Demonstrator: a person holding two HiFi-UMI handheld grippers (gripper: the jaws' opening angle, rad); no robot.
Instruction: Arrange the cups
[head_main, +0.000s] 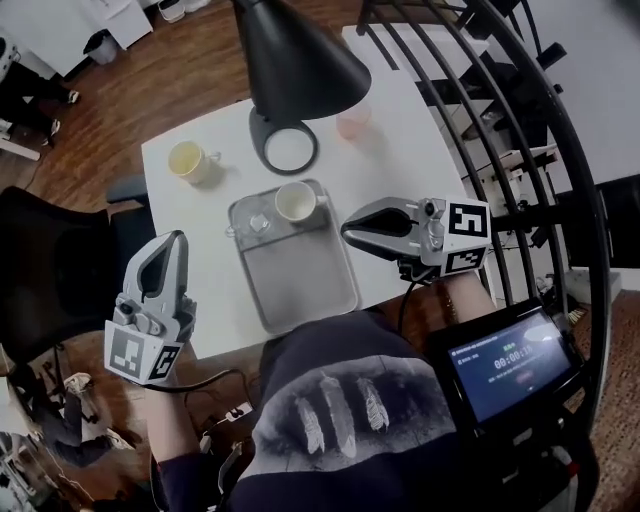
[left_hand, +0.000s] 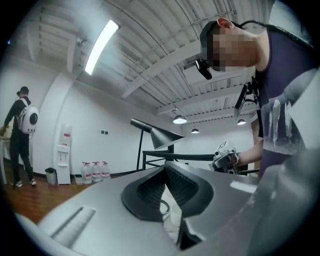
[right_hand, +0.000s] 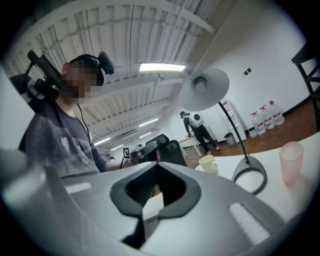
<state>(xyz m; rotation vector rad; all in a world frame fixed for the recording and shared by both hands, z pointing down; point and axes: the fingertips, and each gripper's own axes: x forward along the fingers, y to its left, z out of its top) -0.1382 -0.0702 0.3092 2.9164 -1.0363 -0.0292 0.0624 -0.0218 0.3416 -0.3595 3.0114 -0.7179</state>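
A grey tray (head_main: 310, 290) lies on the white table (head_main: 420, 170). At its far end stand a cream cup (head_main: 295, 201) and a small clear glass (head_main: 258, 222). A yellow cup (head_main: 188, 160) (right_hand: 208, 163) sits on the table at the far left. A pink translucent cup (head_main: 353, 121) (right_hand: 291, 161) stands beyond the lamp base. My left gripper (head_main: 172, 242) (left_hand: 165, 166) is raised off the table's left front edge, jaws shut and empty. My right gripper (head_main: 347, 229) (right_hand: 157, 165) hovers level over the tray's right side, also shut on nothing.
A black lamp (head_main: 300, 50) with a ring base (head_main: 288, 148) (right_hand: 250, 177) stands at the table's far middle. A black chair (head_main: 50, 260) is at the left and a black metal rack (head_main: 520, 120) at the right. A lit screen (head_main: 510, 365) sits by my right knee.
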